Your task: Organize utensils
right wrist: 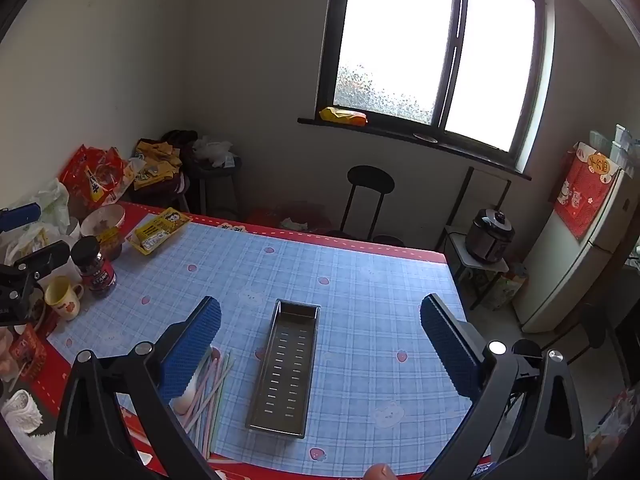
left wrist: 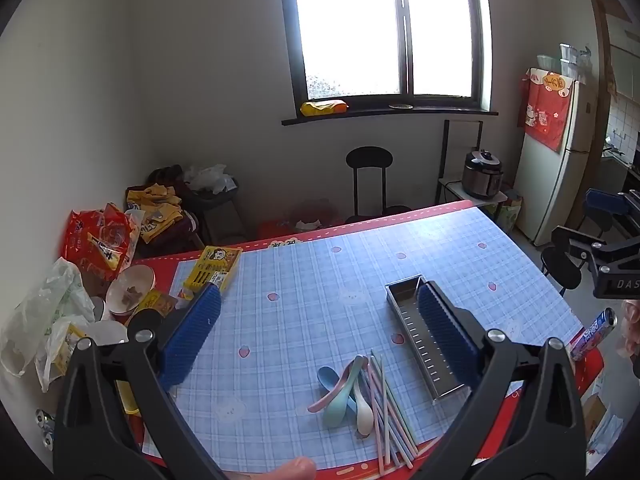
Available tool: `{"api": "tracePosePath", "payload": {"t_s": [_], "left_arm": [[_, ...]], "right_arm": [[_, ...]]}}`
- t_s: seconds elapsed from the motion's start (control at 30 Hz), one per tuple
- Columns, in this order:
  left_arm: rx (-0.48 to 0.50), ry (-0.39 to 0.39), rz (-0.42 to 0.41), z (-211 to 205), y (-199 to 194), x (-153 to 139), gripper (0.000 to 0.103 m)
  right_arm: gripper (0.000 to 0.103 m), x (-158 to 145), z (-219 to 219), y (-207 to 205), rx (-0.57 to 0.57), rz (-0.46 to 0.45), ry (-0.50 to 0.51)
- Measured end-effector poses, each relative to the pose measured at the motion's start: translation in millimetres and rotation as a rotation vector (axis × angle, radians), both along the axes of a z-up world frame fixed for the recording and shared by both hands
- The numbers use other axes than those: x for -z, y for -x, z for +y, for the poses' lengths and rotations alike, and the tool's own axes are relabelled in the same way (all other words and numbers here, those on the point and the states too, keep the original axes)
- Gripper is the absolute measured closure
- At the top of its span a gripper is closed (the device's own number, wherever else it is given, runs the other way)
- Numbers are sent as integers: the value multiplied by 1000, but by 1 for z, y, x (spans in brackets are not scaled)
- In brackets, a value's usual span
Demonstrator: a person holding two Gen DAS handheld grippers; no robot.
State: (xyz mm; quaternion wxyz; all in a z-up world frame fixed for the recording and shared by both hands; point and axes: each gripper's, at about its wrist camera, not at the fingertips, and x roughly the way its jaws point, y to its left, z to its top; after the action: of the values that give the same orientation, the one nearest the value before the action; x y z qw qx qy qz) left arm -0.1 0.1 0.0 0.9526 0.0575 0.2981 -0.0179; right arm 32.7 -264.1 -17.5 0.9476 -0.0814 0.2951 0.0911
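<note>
— Two grippers, what state?
— Left gripper point(left wrist: 320, 328) and right gripper point(right wrist: 320, 340) are both spread wide, holding nothing.
— Where are the utensils?
— Spoons point(left wrist: 346, 390) and chopsticks point(left wrist: 386, 404) lie piled at lower centre of the left view, just beside the tray point(left wrist: 424, 332).
— Handling?
— Likely light, stiff, smooth plastic. Thin chopsticks may roll; pinch mid-length. Take spoons by the handle.
</note>
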Motion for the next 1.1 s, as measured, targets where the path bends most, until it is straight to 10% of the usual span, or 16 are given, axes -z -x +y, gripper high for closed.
{"api": "tracePosePath", "payload": {"t_s": [1.1], "left_arm": [[-17,-13,7,2,-1,-3,6]], "right_arm": [[5,2,-9,0,-2,9,5]]}}
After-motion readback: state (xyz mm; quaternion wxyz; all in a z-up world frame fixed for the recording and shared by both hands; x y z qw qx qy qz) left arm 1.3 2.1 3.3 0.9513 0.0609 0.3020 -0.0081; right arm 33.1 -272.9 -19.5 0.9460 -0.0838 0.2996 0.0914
